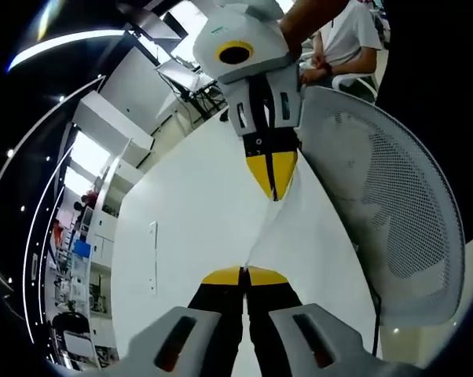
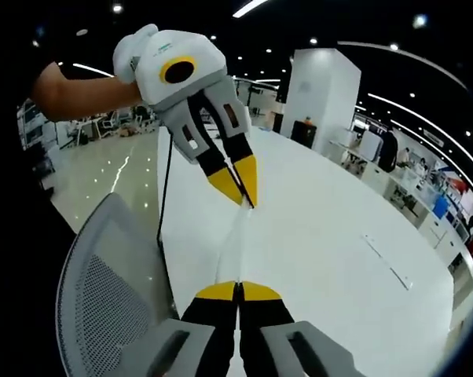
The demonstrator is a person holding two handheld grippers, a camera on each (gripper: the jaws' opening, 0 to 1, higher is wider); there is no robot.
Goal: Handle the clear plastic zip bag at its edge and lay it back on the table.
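In the left gripper view, the left gripper (image 1: 243, 275) rises from six o'clock with its yellow-tipped jaws pressed together on one edge of the clear plastic zip bag (image 1: 262, 228), which stretches as a thin, nearly see-through strip up toward twelve o'clock. At the far end of that strip the right gripper (image 1: 272, 174) comes down from twelve o'clock, its yellow jaws likewise pinched on the opposite edge of the bag. The bag hangs taut between the two grippers above the white table (image 1: 189, 220); whether any part of it touches the tabletop cannot be told. A white mesh chair (image 1: 394, 212) stands just beside the table at three o'clock, and a person in a white shirt (image 1: 348, 39) sits beyond at one o'clock. In the right gripper view, the right gripper (image 2: 238, 291) rises from six o'clock, jaws clamped on the bag's edge (image 2: 233, 243), and the bag runs as a faint pale band up toward eleven o'clock, where the left gripper (image 2: 243, 182) holds its other edge with jaws closed. A bare forearm (image 2: 79, 94) reaches in from nine o'clock behind that gripper. The white table spreads toward three o'clock (image 2: 331, 236), and the mesh chair (image 2: 103, 290) sits at eight o'clock beside it.
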